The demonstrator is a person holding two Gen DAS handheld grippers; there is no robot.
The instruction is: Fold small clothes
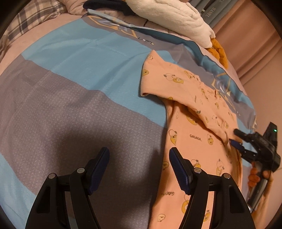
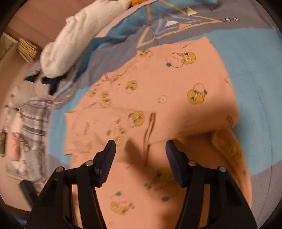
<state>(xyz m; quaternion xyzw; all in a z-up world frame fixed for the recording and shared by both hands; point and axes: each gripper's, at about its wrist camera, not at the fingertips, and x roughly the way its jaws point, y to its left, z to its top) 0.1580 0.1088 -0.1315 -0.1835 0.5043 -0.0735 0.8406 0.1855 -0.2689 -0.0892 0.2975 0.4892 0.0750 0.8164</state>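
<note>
A small pink garment (image 1: 190, 126) printed with yellow cartoon figures lies on the bed, its upper part folded across the lower. My left gripper (image 1: 139, 155) hangs open over the bedspread at the garment's left edge, its right finger above the cloth and nothing between the pads. In the right wrist view my right gripper (image 2: 140, 146) stands open just above the pink garment (image 2: 167, 88), the pads apart and not pressing on it. From the left wrist view, the right gripper (image 1: 234, 136) sits at the tip of the folded part, with a hand (image 1: 254, 176) on its handle.
The blue and grey bedspread (image 1: 70, 88) spreads wide to the left of the garment. A white plush toy (image 1: 176, 15) with an orange part (image 1: 218, 51) lies along the far edge. A plaid pillow (image 1: 26, 17) sits at the far left corner. Loose clothes (image 2: 33, 114) lie beside the bed.
</note>
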